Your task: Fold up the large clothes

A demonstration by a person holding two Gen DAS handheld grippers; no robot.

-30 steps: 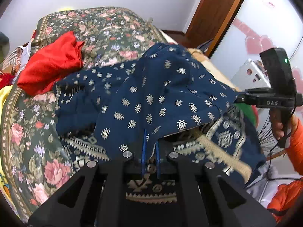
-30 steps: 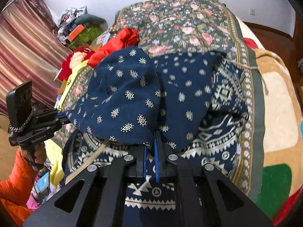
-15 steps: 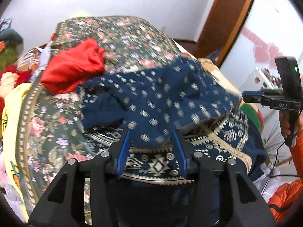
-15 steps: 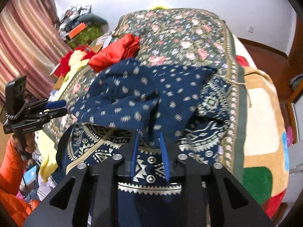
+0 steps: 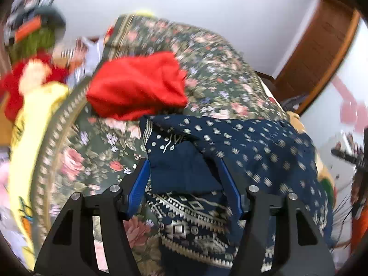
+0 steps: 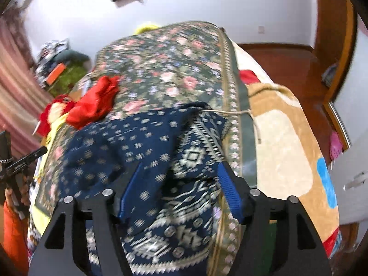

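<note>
A large navy garment with white dots and a geometric white border [image 5: 241, 151] lies folded over on the floral bedspread [image 5: 207, 53]; it also shows in the right wrist view [image 6: 128, 142]. My left gripper [image 5: 184, 184] is open and empty, its blue pads just above the garment's left part. My right gripper [image 6: 179, 188] is open and empty above the garment's patterned border [image 6: 191, 158]. Both views are motion-blurred.
A red garment [image 5: 138, 89] lies on the bedspread beyond the navy one. Yellow and red cloth and clutter [image 5: 30, 87] sit at the bed's left side. A tan patterned blanket [image 6: 283, 151] covers the bed's right side. A wooden door [image 5: 317, 46] stands at right.
Both grippers have opened and let go of the navy garment's edge, which has dropped flat onto the bed. Both grippers have pulled back and tilted upward.
</note>
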